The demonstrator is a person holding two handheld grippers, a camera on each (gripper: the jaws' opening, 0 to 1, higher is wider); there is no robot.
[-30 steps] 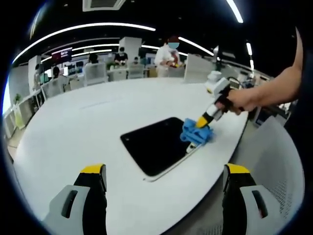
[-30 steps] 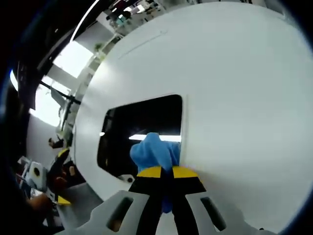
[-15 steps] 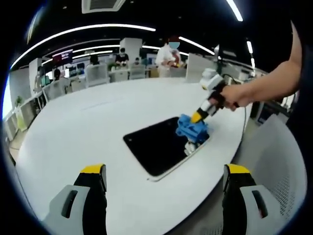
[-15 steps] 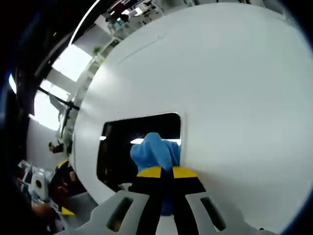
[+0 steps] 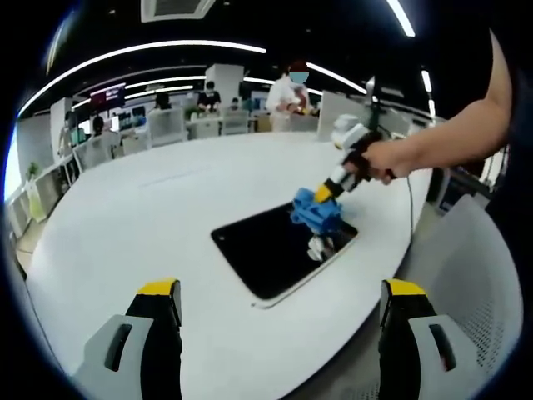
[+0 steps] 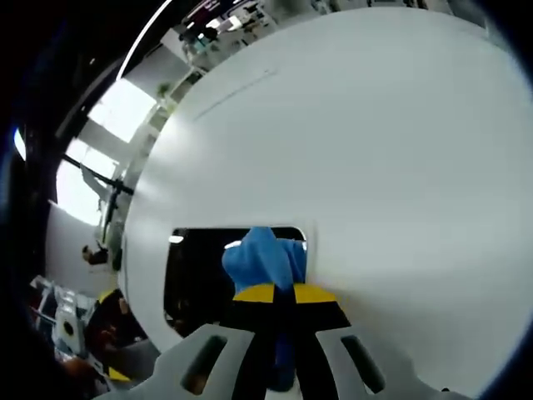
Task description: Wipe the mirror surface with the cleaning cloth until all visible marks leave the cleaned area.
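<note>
The left gripper [image 5: 281, 310] is hovering with its two yellow-tipped fingers [image 5: 158, 293] standing wide apart and gripping nothing, looking out over a large white table [image 5: 141, 208] with a rounded edge. Ahead of and between those fingers, the mirror [image 5: 279, 247] is lying flat on the table, a dark rounded rectangle with a thin pale border, near the table's edge on the right. The right gripper [image 5: 321, 194] is coming in from the right of the left gripper view, held by a person's hand [image 5: 379, 158], and is pressing the blue cleaning cloth [image 5: 316, 213] down onto the far right part of the mirror; a pale reflection is showing in the glass just below the cloth. In the right gripper view, the right gripper's fingers [image 6: 258, 293] are closed together, pinching the cleaning cloth [image 6: 265, 258], which is bunching up just beyond the fingertips and touching the mirror [image 6: 200, 267] near its right edge. The mirror is extending left of the fingers, and bare white table [image 6: 400, 167] is spreading beyond and to the right. The room is a dim open office: long curved ceiling light strips [image 5: 150, 48], desks and monitors past the table, and several people [image 5: 287, 92] standing or sitting in the background. Bright windows [image 6: 108, 108] are showing past the table's far left edge.
</note>
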